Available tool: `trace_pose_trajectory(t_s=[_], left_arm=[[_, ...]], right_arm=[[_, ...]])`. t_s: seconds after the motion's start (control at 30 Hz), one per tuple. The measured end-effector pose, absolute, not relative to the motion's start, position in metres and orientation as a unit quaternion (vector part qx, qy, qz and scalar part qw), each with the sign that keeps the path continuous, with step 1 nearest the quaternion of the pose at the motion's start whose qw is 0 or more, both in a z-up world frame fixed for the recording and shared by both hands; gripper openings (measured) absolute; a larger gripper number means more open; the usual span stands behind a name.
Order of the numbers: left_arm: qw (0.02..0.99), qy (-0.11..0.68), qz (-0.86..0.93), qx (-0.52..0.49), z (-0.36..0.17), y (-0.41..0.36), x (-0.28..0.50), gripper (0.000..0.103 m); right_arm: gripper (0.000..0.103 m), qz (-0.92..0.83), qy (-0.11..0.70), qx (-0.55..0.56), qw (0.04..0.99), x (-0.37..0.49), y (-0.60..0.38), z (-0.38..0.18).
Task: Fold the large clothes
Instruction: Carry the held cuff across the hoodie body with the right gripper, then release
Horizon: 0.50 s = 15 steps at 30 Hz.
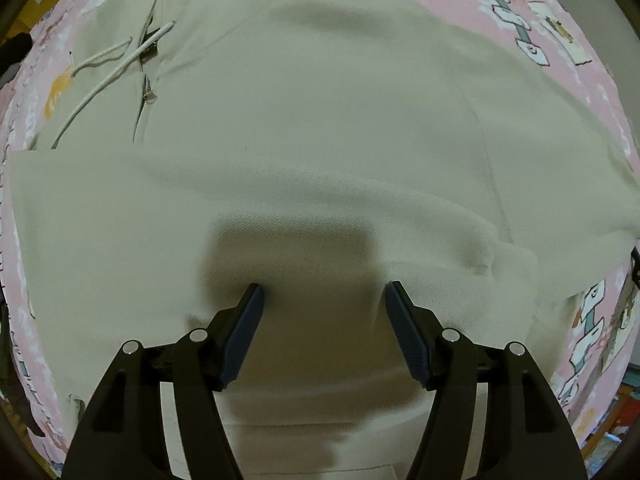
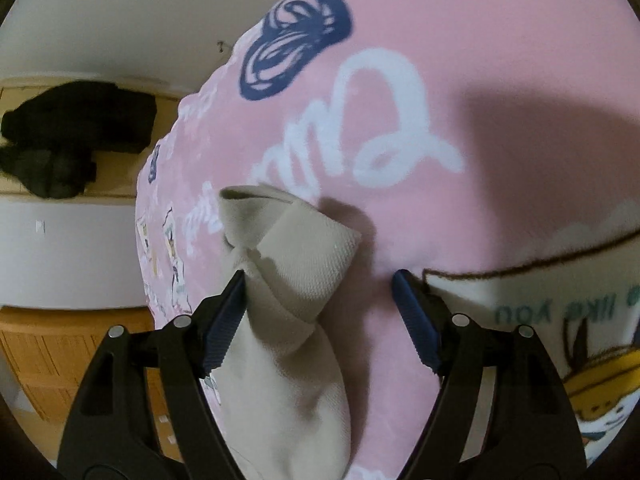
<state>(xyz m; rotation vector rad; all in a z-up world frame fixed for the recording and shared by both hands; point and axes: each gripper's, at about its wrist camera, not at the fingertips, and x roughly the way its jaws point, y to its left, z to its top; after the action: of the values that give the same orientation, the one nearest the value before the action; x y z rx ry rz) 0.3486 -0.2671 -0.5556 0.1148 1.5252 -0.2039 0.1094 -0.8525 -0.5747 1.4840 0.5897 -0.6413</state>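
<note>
A large beige hoodie (image 1: 320, 128) lies spread on a pink printed bedsheet (image 1: 460, 4). Its white drawstrings (image 1: 104, 64) and zipper (image 1: 145, 80) show at the upper left, and a sleeve is folded across the body. My left gripper (image 1: 324, 300) is open just above the cloth, holding nothing. In the right wrist view, the beige sleeve cuff (image 2: 288, 248) lies bunched on the pink sheet (image 2: 440, 100), against my left finger. My right gripper (image 2: 320, 280) is open around it.
A dark garment (image 2: 76, 136) lies on a wooden ledge beyond the bed edge. A wooden cabinet (image 2: 48, 356) stands at the lower left. Cartoon prints (image 2: 580, 360) cover the sheet. Cluttered floor shows at the right rim (image 1: 624, 408).
</note>
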Motion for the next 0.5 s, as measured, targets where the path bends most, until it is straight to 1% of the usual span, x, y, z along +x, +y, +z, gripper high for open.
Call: trace_pose_trajectory(t_s=[0.03, 0.07, 0.13, 0.17, 0.2, 0.3, 0.37, 0.43, 0.5], left_arm=[[0.715, 0.691, -0.091, 0.050, -0.555, -0.268, 0.350, 0.061], [0.715, 0.692, -0.091, 0.045, -0.554, -0.268, 0.350, 0.061], [0.715, 0.692, -0.092, 0.036, -0.551, -0.267, 0.352, 0.061], [0.716, 0.691, -0.094, 0.032, -0.550, -0.266, 0.353, 0.061], [0.717, 0.690, -0.097, 0.027, -0.549, -0.265, 0.353, 0.061], [0.724, 0.682, -0.098, 0.024, -0.543, -0.257, 0.349, 0.061], [0.731, 0.674, -0.101, 0.020, -0.535, -0.248, 0.344, 0.061], [0.740, 0.665, -0.098, 0.014, -0.524, -0.243, 0.329, 0.061], [0.746, 0.659, -0.093, 0.008, -0.520, -0.221, 0.335, 0.061]], right_arm=[[0.054, -0.272, 0.257, 0.651, 0.660, 0.110, -0.853, -0.573], [0.032, -0.257, 0.255, 0.651, 0.668, 0.113, -0.852, -0.572], [0.029, -0.256, 0.277, 0.628, 0.681, 0.128, -0.852, -0.569], [0.022, -0.258, 0.286, 0.622, 0.681, 0.139, -0.849, -0.569], [0.018, -0.261, 0.300, 0.612, 0.683, 0.147, -0.848, -0.567], [0.014, -0.276, 0.298, 0.586, 0.701, 0.155, -0.843, -0.547], [0.013, -0.278, 0.298, 0.563, 0.719, 0.160, -0.838, -0.524], [0.013, -0.260, 0.292, 0.534, 0.750, 0.171, -0.830, -0.492], [0.013, -0.227, 0.287, 0.499, 0.785, 0.181, -0.811, -0.452]])
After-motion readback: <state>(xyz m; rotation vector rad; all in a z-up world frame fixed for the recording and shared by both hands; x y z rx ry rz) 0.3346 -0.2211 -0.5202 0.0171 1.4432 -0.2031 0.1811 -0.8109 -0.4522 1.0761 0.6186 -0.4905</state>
